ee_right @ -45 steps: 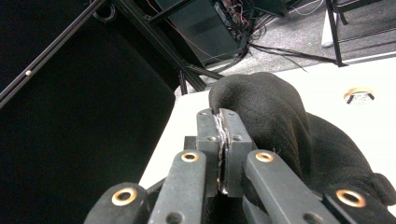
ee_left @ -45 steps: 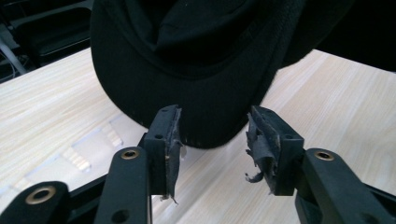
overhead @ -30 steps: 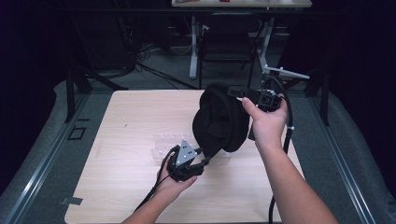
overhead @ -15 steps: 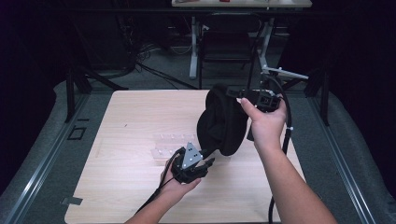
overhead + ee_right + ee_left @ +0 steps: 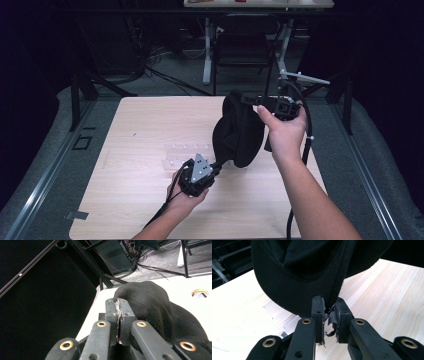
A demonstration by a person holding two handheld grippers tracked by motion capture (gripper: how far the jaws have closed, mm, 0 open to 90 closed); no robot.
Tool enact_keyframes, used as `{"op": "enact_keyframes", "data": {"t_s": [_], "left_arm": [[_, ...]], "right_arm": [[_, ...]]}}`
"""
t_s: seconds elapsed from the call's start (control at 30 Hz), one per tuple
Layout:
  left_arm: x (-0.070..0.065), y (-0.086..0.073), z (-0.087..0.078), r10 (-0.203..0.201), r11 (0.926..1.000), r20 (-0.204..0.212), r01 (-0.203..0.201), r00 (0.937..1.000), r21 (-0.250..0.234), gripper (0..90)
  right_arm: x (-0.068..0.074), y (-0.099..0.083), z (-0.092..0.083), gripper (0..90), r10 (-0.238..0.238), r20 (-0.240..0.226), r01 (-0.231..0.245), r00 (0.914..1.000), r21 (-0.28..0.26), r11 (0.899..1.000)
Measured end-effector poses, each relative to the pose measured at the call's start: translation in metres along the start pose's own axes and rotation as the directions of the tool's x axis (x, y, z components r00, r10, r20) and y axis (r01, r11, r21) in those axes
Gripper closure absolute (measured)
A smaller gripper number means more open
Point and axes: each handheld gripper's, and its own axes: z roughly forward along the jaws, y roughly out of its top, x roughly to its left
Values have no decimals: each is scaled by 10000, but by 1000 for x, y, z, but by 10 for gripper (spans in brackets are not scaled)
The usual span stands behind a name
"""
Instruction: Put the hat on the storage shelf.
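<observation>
Since the earlier high view, our left claw (image 5: 218,165) has been closing its jaws, and they now pinch the lower hem of the black cap (image 5: 239,131); the hand under it has shifted only slightly along the counter (image 5: 145,125). In the left gripper view the pads (image 5: 318,312) stand close together with the cap's edge (image 5: 332,302) caught between them, beside frayed pad tape.

Our right claw (image 5: 257,100) is fully closed on the cap's upper edge, and the right gripper view shows the fabric (image 5: 147,302) clamped at its tips. We hold the cap off the counter, above its right half and toward the far edge, upright between the two grips. We judge that holding it at two opposite points keeps the soft fabric stretched and its opening controlled, so it cannot sag or fold.

Clear plastic pieces (image 5: 182,152) lie flat near the counter's middle, just left of the cap.
</observation>
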Motion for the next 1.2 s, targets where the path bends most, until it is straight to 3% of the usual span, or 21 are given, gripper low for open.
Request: {"op": "enact_keyframes", "data": {"t_s": [0.3, 0.47, 0.77, 1.03, 1.2], "left_arm": [[3, -5, -3, 110, 9998, -3, -110, 9999, -194, 831], [10, -9, -5, -196, 9993, 233, 203, 9995, -307, 833], [13, -12, -5, -138, 9990, 434, 156, 9990, -417, 837], [17, -18, -9, -313, 9978, 517, 343, 9982, -566, 839], [21, -23, -9, -423, 9959, 779, 482, 9961, -759, 840]], "right_arm": [[8, 0, 3, 883, -164, -141, 165, 9998, 83, 9998], [11, -1, 4, 883, -213, -190, 215, 9996, 113, 9997], [14, -2, 8, 884, -227, -371, 232, 9991, 141, 9996], [20, -5, 14, 884, -243, -578, 256, 9980, 223, 9994], [23, -6, 15, 884, -269, -669, 287, 9974, 271, 9992]]}}
